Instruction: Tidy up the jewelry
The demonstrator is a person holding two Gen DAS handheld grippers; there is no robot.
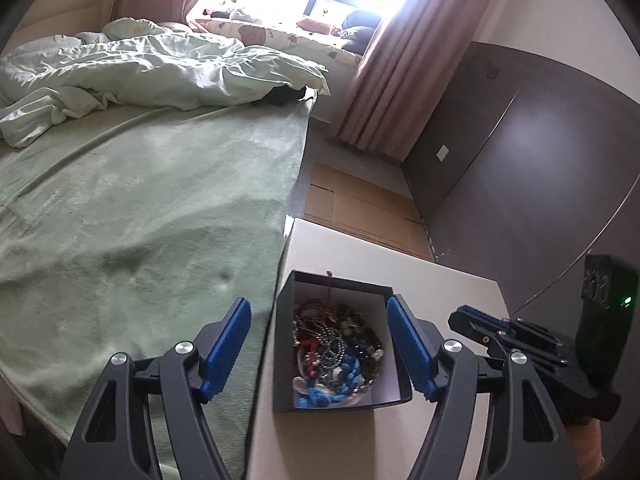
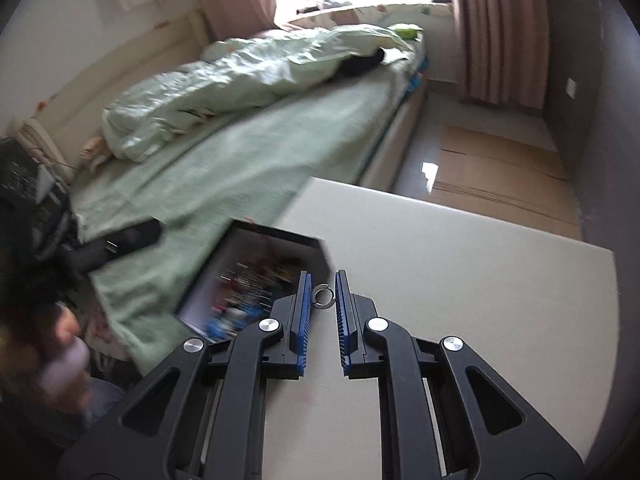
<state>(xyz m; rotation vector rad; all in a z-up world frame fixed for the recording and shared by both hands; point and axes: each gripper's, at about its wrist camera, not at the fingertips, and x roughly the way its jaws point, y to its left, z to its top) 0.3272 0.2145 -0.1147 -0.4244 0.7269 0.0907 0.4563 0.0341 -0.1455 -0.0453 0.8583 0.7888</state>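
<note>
Both wrists — down onto box (image 1: 340, 340)

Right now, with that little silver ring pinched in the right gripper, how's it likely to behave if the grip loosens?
The ring looks like thin, smooth metal held only at its edges between the right gripper's pads, so it could probably slip out easily. Being round, it would likely roll across the smooth white table. It seems rigid and very light.

White table (image 1: 440, 280) bears a dark jewelry box (image 1: 340, 344)
</note>
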